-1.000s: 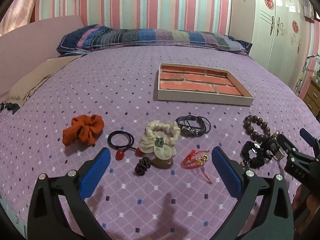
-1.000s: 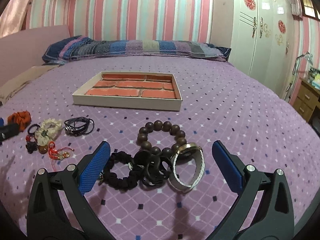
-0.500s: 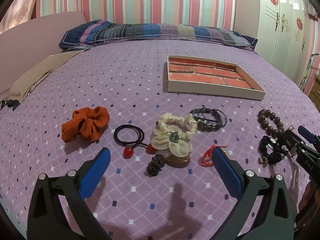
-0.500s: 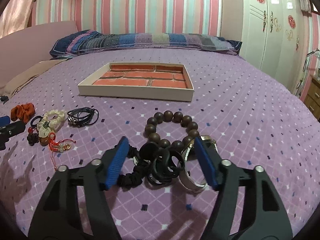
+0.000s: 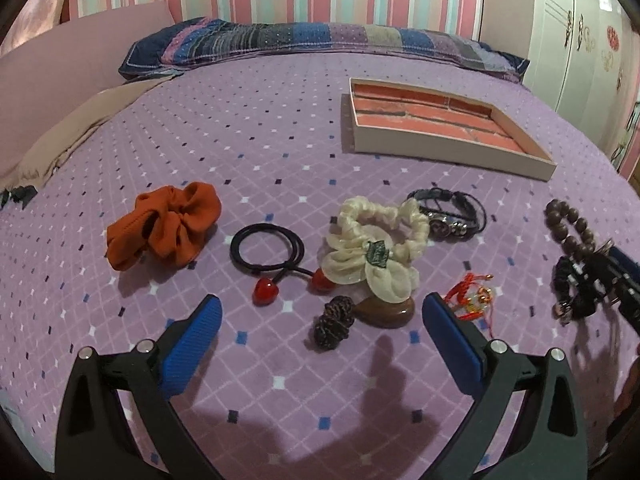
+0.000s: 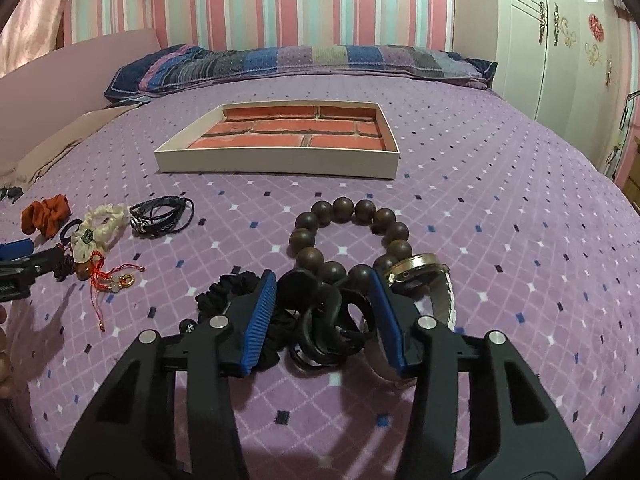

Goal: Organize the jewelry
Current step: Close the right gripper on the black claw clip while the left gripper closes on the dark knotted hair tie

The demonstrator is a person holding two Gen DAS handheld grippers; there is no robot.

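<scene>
The right gripper (image 6: 323, 316) is reaching down over a tangle of dark pieces on the bed (image 6: 500, 216). Its jaws have just been closing, and a black clip (image 6: 320, 312) is lying between them; whether the blue pads (image 6: 260, 320) are already pressing on it cannot be told. A black scrunchie (image 6: 224, 294) is sitting just outside the left pad, and a watch (image 6: 424, 280) is lying just outside the right one, touching a bead bracelet (image 6: 348, 236) that is curling away toward the box (image 6: 280, 162). The box is resting farther up the bed, its bottom printed like red brick, with nothing in it.

The left gripper (image 5: 320, 334) is hovering low over the bed with its jaws spread wide and nothing between them. Just ahead of it a small dark knot (image 5: 334, 320) and a brown stone (image 5: 384, 310) are lying side by side, the stone partly tucked under a cream scrunchie (image 5: 372, 248). A black hair tie (image 5: 272, 250) with two red beads is lying left of that, and an orange scrunchie (image 5: 164, 228) farther left. A red cord charm (image 5: 472, 292) is sitting beside the right pad, and a black cord bracelet (image 5: 448, 214) is lying behind the cream scrunchie. A striped pillow (image 5: 320, 44) is lying along the head of the bed.
</scene>
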